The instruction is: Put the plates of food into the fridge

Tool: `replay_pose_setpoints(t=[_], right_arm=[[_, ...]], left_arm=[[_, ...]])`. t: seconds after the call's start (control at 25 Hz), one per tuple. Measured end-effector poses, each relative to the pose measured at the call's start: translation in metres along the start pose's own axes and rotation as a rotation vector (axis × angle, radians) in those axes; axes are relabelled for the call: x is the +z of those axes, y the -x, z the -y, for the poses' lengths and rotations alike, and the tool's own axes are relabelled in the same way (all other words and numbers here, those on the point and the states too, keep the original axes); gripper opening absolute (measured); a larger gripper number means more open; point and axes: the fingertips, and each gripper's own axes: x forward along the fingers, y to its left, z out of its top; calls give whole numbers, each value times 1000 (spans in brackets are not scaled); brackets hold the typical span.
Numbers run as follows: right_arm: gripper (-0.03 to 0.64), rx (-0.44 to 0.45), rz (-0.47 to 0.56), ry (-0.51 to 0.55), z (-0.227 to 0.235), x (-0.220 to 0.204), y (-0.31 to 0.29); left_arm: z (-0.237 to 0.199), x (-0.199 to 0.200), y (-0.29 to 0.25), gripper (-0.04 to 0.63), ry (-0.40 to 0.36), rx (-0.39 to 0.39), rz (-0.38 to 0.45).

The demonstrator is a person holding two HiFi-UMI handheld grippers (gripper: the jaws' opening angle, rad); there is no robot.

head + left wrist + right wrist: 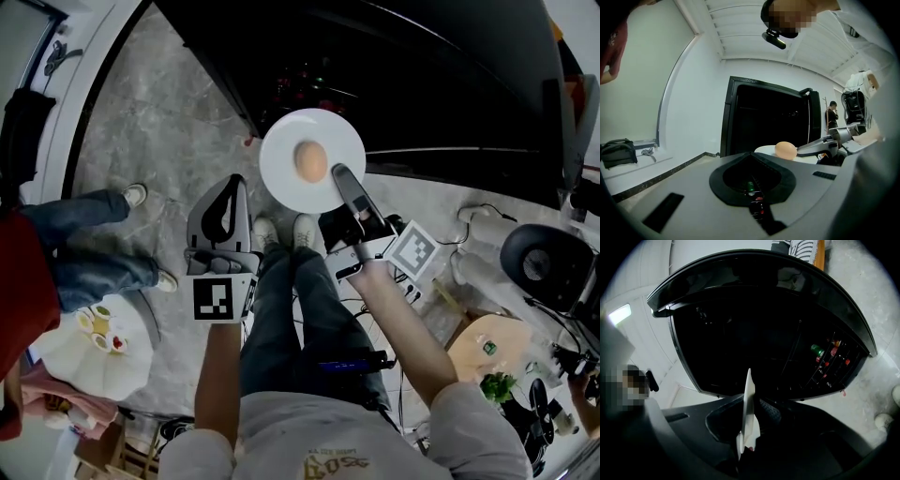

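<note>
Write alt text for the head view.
The right tool grips the rim of a white plate carrying one tan egg, held out toward the dark open fridge. The left tool hangs shut and empty beside it, with the person's legs and a grey stone floor below.

All three views bend strongly toward dark, vignetted edges. Soft, even daylight fills the pale room. The open fridge (422,84) reads almost black inside, and the white plate (281,178) glares slightly.
</note>
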Motion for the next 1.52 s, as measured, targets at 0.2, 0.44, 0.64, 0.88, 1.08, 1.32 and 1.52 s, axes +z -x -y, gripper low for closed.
replay_pose_setpoints(t=[0.2,0.44,0.64,0.88,1.08,1.32,1.52], right_arm=[[31,2,5,-12,18,4,-13],[31,2,-14,-12,35,2,-17],[30,2,-30,-11,46,1,-23],[31,9,-31,-19,59,2,-36],[31,22,-30,-17,64,3,-39],[31,21,-22,-12,69,6,-42],[31,24,-15,-18,70,7,-42]], left_arm=[[-11,-18,-12,6,11,23,-10],[-9,-35,-18,6,11,31,-18],[-10,-42,-23,6,12,42,-5],[-16,-55,-31,6,13,52,-11],[-14,-66,-32,6,25,60,-17],[-6,-77,-34,6,45,49,-28],[0,-81,-34,6,48,39,-31]])
